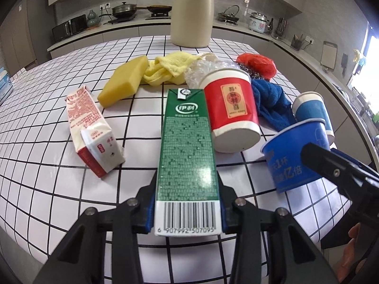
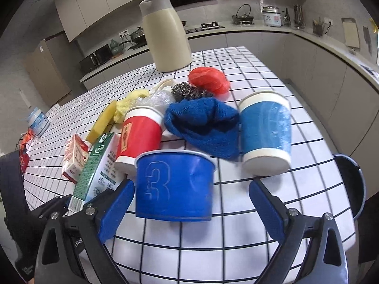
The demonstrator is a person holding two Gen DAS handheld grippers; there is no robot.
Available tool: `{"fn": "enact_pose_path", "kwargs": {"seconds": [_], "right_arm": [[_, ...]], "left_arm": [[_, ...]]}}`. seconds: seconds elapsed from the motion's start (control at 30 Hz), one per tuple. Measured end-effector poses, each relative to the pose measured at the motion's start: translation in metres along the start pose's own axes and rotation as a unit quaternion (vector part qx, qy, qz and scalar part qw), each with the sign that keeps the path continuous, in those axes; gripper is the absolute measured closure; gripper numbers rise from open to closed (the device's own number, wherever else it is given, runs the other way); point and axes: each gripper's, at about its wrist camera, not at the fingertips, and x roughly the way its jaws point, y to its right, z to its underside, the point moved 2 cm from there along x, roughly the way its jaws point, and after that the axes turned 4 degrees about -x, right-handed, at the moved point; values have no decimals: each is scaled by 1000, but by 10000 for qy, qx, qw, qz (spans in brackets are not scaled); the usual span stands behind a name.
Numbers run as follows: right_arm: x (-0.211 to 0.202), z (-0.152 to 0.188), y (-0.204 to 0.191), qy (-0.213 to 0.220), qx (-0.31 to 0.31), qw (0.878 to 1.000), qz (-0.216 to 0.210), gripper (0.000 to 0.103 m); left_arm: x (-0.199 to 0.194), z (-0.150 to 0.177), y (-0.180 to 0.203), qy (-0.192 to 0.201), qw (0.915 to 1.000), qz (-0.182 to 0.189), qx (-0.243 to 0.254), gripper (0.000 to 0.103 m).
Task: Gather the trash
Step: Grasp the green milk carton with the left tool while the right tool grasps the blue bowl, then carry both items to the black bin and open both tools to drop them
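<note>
My left gripper (image 1: 187, 210) is shut on a green milk carton (image 1: 187, 151) that lies lengthwise on the checked table; the carton also shows in the right wrist view (image 2: 94, 168). My right gripper (image 2: 189, 203) is open, its blue pads (image 2: 116, 210) on either side of a blue paper bowl (image 2: 174, 184), left pad close, right pad apart. The bowl also shows in the left wrist view (image 1: 296, 156). A red paper cup (image 1: 231, 108) lies on its side beside the carton. A blue paper cup (image 2: 266, 130) lies at the right. A red-and-white carton (image 1: 91, 127) lies at the left.
A yellow sponge (image 1: 125, 80), yellow cloth (image 1: 168, 68), crumpled clear plastic (image 1: 203, 68), blue cloth (image 2: 203, 123), steel scourer (image 2: 187, 91) and red plastic bag (image 2: 208, 79) lie behind. A cream jug (image 2: 165, 35) stands at the back. A black bin (image 2: 353, 184) is beyond the table's right edge.
</note>
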Motion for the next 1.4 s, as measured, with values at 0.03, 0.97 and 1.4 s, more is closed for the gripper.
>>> {"fn": "enact_pose_path", "kwargs": {"seconds": [0.03, 0.97, 1.4], "right_arm": [[2, 0, -2, -23, 0, 10000, -37, 4], [-66, -8, 45, 773, 353, 9963, 161, 26], [-145, 27, 259, 878, 1086, 9843, 1082, 26]], "left_arm": [[0, 0, 0, 2, 10000, 10, 9, 61], [-55, -25, 42, 796, 9942, 625, 365, 63], [-19, -8, 258, 327, 9805, 1710, 916, 63]]}}
